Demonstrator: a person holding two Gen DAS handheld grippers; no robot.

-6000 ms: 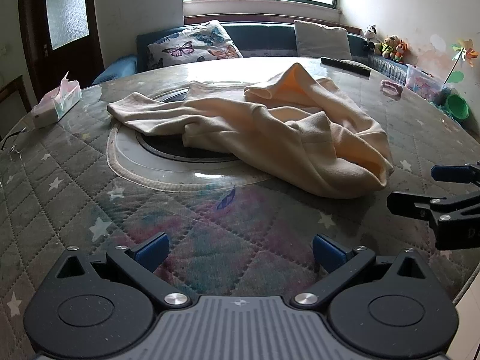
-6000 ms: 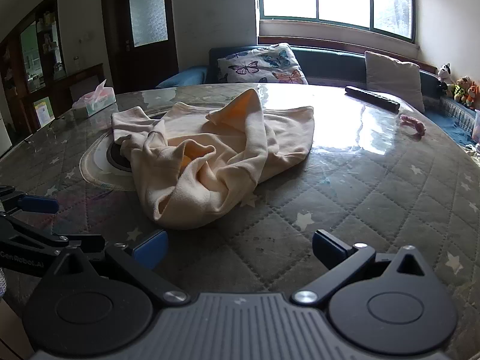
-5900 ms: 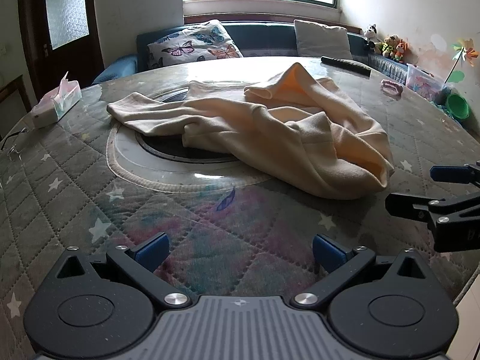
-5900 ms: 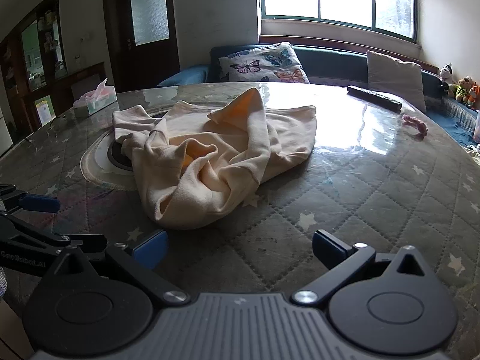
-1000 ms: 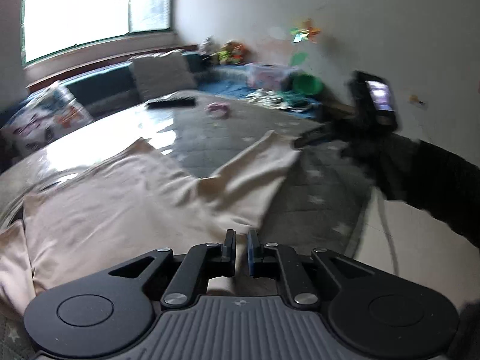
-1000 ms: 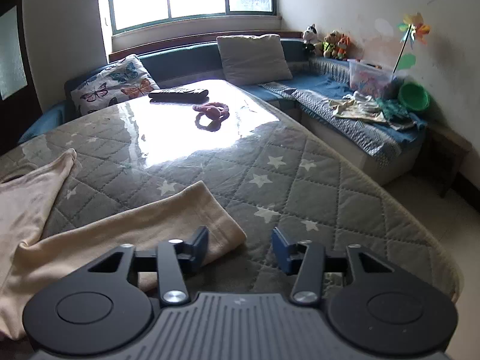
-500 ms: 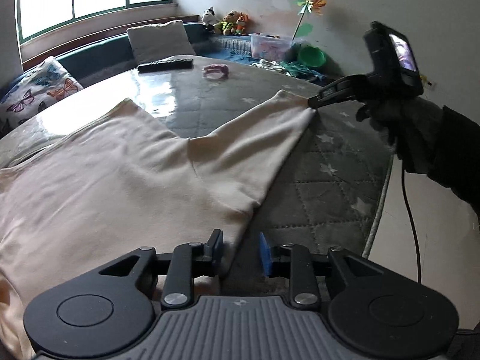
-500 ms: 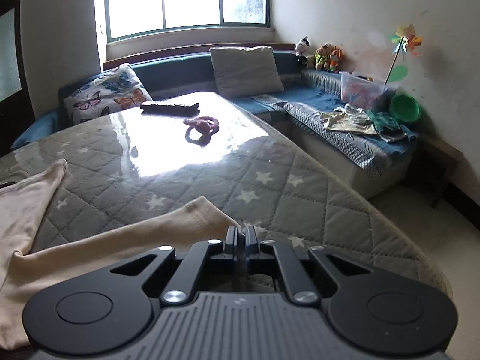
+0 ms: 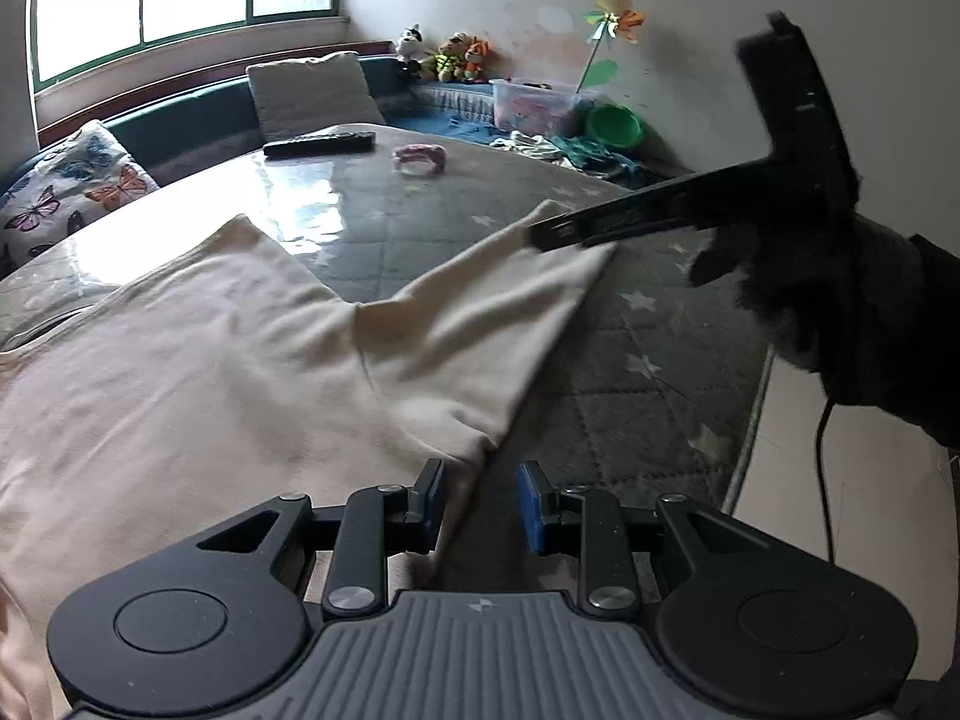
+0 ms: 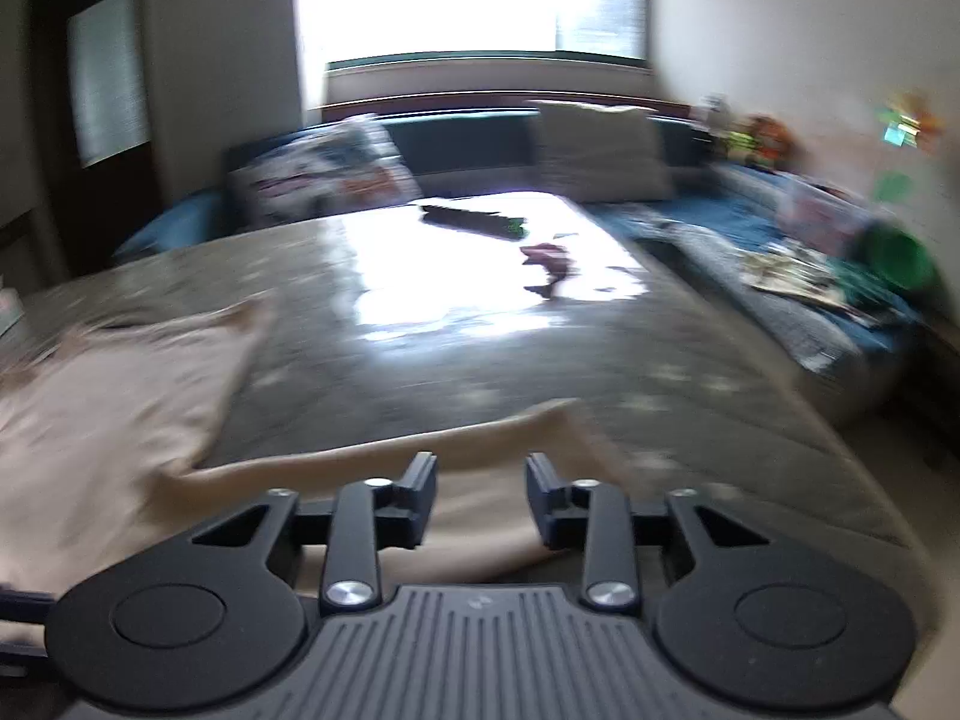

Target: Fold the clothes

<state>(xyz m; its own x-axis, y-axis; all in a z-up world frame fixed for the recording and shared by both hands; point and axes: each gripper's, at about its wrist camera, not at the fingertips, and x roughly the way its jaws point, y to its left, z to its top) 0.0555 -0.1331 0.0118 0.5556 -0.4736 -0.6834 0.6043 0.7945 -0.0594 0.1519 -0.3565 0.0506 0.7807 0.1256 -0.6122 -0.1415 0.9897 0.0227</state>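
The round table [image 9: 630, 324], covered with a quilted star-pattern cloth under a glossy sheet, carries everything, and the one cream garment [image 9: 210, 372] lies spread across its left and near part, flattened out, most likely so that its shape can be read before any fold is made. One sleeve [image 9: 480, 312] of it reaches out toward the table's right edge. The left gripper [image 9: 480, 504] sits low at the near edge of that sleeve with its jaws a narrow gap apart and cloth lying between them but not pinched, so it holds nothing. The right gripper [image 10: 480, 492] is over the sleeve's far end; its own view is blurred, yet shows its jaws parted with cloth beneath them, also unclamped. I judge both tools are placed at the two ends of the sleeve to take it up and lay it over the body. Counted: one table, one garment, two grippers, two cushions on the bench behind, one remote control [image 9: 321, 144] and one small pink object [image 9: 420, 157] resting apart on the far side.
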